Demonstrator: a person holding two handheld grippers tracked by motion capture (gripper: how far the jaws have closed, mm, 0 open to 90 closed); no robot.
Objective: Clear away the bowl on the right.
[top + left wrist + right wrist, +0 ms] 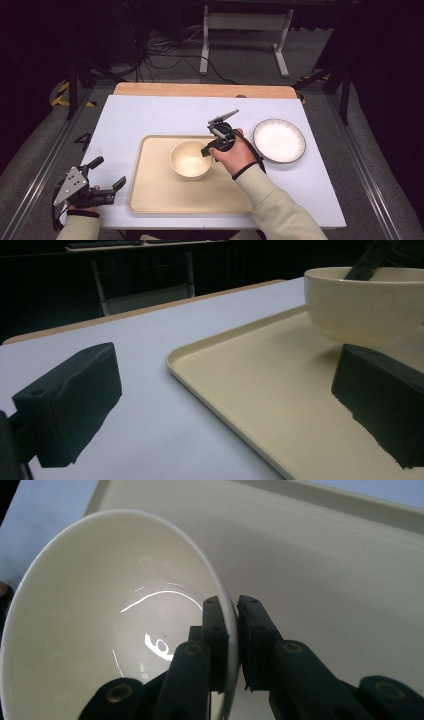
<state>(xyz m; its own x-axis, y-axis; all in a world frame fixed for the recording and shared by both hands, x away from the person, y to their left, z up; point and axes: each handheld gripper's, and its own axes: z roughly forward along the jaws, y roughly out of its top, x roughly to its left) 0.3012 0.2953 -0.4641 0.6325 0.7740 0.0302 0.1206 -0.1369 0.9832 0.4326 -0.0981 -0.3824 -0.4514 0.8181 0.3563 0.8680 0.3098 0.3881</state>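
The desk is the biggest thing in front of me, a white top with a wooden strip along its far edge. On it, toward my side, lies the cream tray, and to the right of the tray, apart from it, sits a white plate with a dark rim, with nothing on it.

The cream bowl stands upright on the tray, in its far half, a little right of the middle. It looks empty (only glare on the glaze in the right gripper view). My right hand-held gripper has it by the rim on the side nearest the plate: one jaw is inside the wall, the other outside, closed in until both press against the thin edge. So the grip is made, I judge, but the bowl is not yet lifted; in the left gripper view its base appears to sit on the tray.

What is left is probably the whole carry, lifting it off the tray and setting it down somewhere, perhaps by or on the plate, though I cannot tell the target.

My left hand-held gripper rests at the near left corner of the desk, jaws spread wide, holding nothing, just beside the tray's left edge.
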